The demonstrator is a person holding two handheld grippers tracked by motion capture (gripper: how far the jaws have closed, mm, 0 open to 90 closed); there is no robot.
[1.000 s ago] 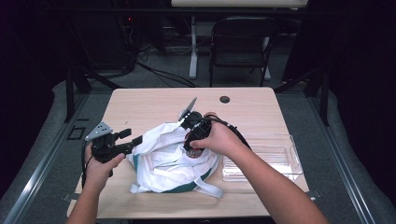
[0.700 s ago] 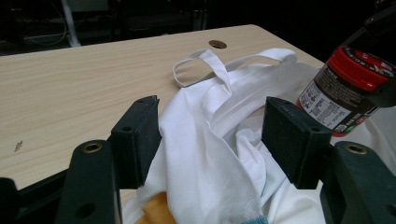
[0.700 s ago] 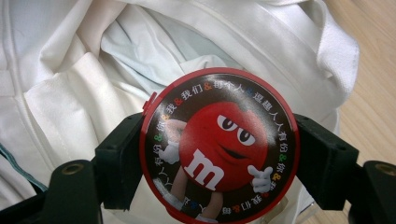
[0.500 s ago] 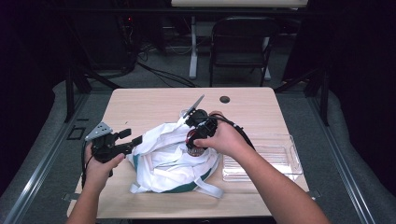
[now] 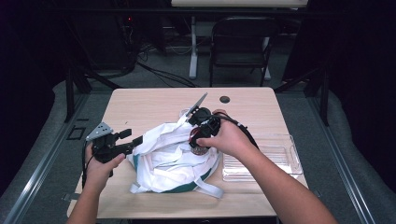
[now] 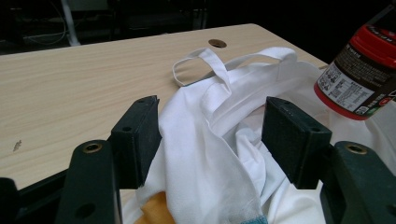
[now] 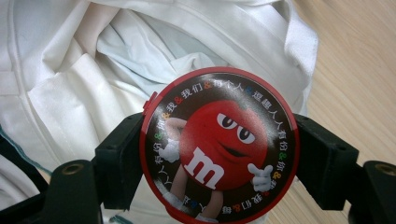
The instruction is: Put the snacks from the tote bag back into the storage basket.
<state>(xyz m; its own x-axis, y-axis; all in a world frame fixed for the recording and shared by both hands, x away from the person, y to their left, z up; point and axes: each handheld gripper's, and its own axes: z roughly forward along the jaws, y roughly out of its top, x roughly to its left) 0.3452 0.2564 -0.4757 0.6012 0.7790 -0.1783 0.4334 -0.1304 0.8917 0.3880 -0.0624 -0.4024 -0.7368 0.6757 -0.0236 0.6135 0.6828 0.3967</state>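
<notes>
Two risks worth weighing, both judged from how things stand. Could slip: candy tub (image 7: 218,147) pinched only across its round red lid by right gripper (image 5: 201,132), jaws clamped on opposite edges, smooth rim, weight hanging below. Could also catch on cloth: white bag (image 5: 173,156) slack and folded just under the tub, mouth not held wide, left gripper (image 5: 125,142) at the bag's near-left edge with jaws apart astride a fold, whether pinching any of it cannot be told. Might drop beside the opening, or drag a fold inward.

Round tub, red lid printed with a red cartoon candy figure and a ring of small characters; dark label and red cap band seen from left gripper view (image 6: 362,77). Held above the bag's far-right part. Clear tray (image 5: 261,158) right of the bag, on wooden table (image 5: 149,105).
</notes>
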